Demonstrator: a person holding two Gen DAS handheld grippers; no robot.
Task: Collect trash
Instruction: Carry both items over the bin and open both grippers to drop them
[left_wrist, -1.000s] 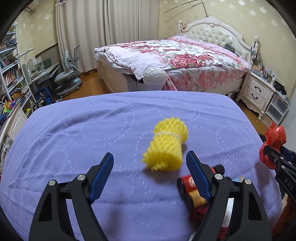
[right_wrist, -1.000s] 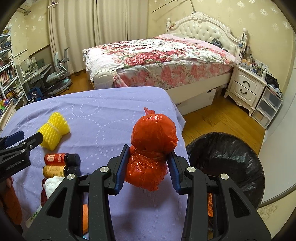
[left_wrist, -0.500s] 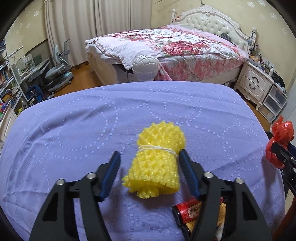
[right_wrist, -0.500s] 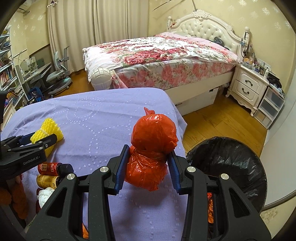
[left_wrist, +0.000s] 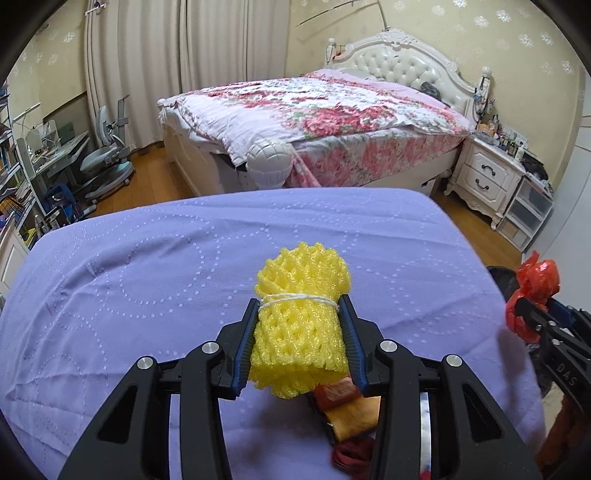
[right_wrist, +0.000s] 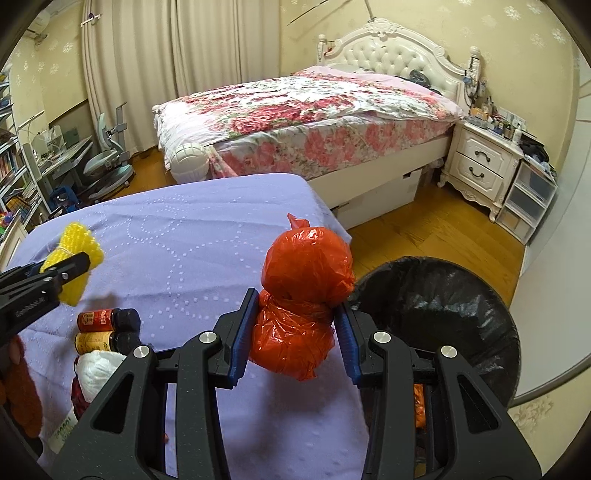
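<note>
Foam roll (left_wrist: 301, 332), yellow, string-tied: between closing left gripper (left_wrist: 301, 345) jaws, pads touching its sides, above purple cloth (left_wrist: 147, 277); long axis along fingers, pointing away. Right gripper (right_wrist: 293, 338) clamps red bag (right_wrist: 304, 291), knot upward.

I'm in a home bedroom. A floral-quilted bed (right_wrist: 306, 110) with a white tufted headboard (right_wrist: 395, 55) stands beside a white nightstand (right_wrist: 480, 162). Long curtains (right_wrist: 177, 74) hang behind, and a desk chair (right_wrist: 107, 166) stands on the wooden floor (right_wrist: 424, 236).

Soft, even indoor light fills both views, with faint shadows on the purple surface (left_wrist: 147, 295). Fisheye bending curves the room toward dark, vignetted corners. The centres are sharp; the shiny red bag (right_wrist: 303, 295) shows small glints.
</note>
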